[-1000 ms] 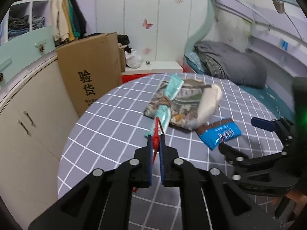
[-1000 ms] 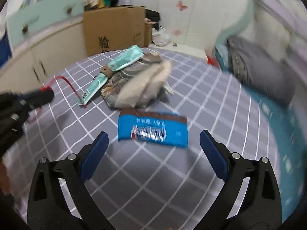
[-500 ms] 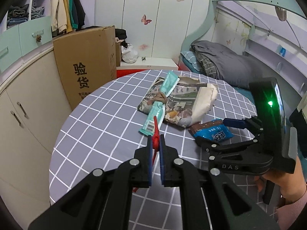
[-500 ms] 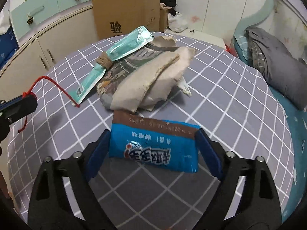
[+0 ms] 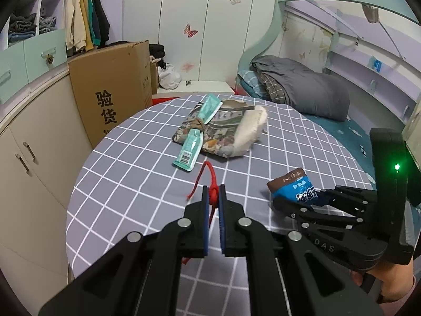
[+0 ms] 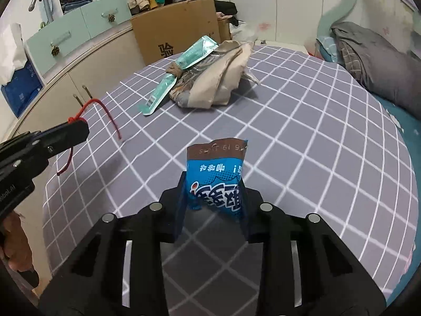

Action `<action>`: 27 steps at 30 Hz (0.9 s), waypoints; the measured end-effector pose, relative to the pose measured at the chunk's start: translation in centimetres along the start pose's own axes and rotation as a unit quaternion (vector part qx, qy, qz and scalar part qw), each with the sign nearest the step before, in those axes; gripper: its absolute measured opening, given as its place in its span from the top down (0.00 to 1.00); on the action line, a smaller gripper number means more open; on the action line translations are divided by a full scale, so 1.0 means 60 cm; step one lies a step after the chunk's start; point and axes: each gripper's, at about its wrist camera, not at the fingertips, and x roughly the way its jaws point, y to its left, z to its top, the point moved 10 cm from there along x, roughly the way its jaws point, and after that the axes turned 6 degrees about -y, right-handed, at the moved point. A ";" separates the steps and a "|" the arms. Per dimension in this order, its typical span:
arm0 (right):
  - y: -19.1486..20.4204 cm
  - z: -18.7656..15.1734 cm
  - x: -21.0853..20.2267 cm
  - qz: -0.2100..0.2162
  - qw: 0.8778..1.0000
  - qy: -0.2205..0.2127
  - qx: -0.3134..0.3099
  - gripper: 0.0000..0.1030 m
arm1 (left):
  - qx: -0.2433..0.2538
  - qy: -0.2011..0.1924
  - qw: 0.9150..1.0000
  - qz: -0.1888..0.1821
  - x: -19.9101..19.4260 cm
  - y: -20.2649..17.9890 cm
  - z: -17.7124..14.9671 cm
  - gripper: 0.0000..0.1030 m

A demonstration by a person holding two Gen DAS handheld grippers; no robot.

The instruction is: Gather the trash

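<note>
Glossy blue wrapper (image 6: 215, 184) buckles, red string (image 5: 213, 194) knotted.

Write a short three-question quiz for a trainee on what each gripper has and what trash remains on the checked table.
1. True or false: the left gripper is shut on a red string.
2. Which item sits between the fingers of the right gripper? A) teal sachet B) blue snack wrapper C) cardboard box
3. Fill in: the teal sachet lies across the crumpled ____ on the table.

Key
1. True.
2. B: the blue snack wrapper, squeezed into a curve as the jaws are closing on it.
3. Paper bag.
</note>
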 end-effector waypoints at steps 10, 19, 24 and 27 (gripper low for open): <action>0.021 -0.002 -0.090 0.060 0.993 -0.076 0.063 0.72 | -0.003 -0.011 1.000 0.017 -0.046 -0.008 -0.010 0.94; 0.034 -0.016 -0.115 0.089 0.983 -0.112 0.111 0.72 | -0.012 -0.019 0.999 0.035 -0.074 -0.012 -0.015 0.94; 0.028 -0.020 -0.130 0.100 0.977 -0.128 0.137 0.72 | -0.021 -0.024 0.999 0.038 -0.081 -0.015 -0.013 0.94; 0.025 -0.021 -0.139 0.106 0.974 -0.136 0.146 0.72 | -0.030 -0.024 0.999 0.030 -0.082 -0.020 -0.012 0.94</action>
